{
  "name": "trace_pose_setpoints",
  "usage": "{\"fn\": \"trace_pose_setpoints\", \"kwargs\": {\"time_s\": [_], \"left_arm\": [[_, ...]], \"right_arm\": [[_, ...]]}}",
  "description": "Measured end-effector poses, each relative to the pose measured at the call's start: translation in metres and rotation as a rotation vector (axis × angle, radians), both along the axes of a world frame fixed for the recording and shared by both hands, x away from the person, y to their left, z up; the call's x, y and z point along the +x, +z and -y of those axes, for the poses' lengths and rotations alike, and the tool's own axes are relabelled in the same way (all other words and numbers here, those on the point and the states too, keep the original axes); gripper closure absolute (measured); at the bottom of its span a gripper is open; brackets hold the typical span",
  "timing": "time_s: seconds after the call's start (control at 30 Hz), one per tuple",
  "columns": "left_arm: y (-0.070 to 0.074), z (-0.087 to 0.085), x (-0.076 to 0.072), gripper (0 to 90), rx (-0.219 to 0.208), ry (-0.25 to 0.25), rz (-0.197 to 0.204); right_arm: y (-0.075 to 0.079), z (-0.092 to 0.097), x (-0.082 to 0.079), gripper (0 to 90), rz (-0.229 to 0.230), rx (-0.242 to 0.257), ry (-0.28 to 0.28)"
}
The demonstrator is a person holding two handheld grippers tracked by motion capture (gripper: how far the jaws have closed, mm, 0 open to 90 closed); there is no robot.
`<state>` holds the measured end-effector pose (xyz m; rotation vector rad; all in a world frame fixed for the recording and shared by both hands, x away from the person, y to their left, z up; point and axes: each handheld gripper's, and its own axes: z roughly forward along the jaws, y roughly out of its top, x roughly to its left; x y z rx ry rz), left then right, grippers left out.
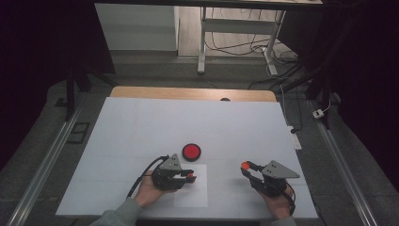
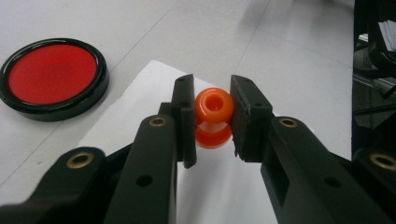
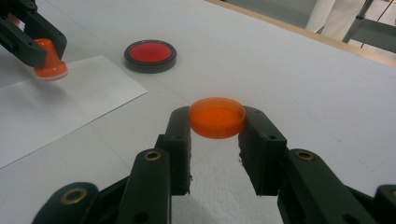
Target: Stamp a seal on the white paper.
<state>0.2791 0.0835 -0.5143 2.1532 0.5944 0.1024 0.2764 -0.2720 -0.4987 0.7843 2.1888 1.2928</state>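
High view: a white-covered desk (image 1: 141, 127) carries a sheet of white paper (image 1: 195, 193) near its front edge and, just beyond the sheet, a round ink pad (image 1: 191, 151) with a red face and black rim. The left gripper (image 1: 190, 176), held in the person's left hand (image 1: 149, 190), lies over the paper with a small orange piece at its tips. The right gripper (image 1: 245, 167), held in the right hand (image 1: 277, 202), is well apart to the right, over bare desk, and carries an orange item at its tips.

Left gripper view: the two black fingers (image 2: 184, 119) are narrowed onto an orange stamp (image 2: 213, 116) with a knob-shaped handle, pressing its waist from both sides. The stamp's base is at the white paper (image 2: 219, 186). The ink pad (image 2: 52, 77) lies to the upper left, on the desk beside the sheet.

Right gripper view: the fingers (image 3: 180, 140) hold a shallow orange round cap (image 3: 217, 116) by its rim, open side up, above the desk (image 3: 303, 70). Farther off, the left gripper (image 3: 28, 37) holds the stamp (image 3: 48, 60) on the paper (image 3: 60, 102), with the ink pad (image 3: 150, 55) beyond.
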Motion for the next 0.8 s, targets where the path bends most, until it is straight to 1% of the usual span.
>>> {"fn": "trace_pose_setpoints", "kwargs": {"time_s": [0.43,0.63,0.8], "left_arm": [[-0.0073,0.0051,0.0011,72.6,0.028,-0.003,-0.005],[-0.0082,0.0049,0.0007,72.6,0.036,0.003,0.002],[-0.0104,0.0066,-0.0001,72.5,0.062,0.008,0.016]], "right_arm": [[0.0000,0.0007,0.0003,64.1,0.000,0.002,-0.001],[0.0001,0.0004,0.0000,64.1,0.000,0.001,0.000],[-0.0001,0.0006,0.0002,64.1,-0.002,0.004,0.001]]}}
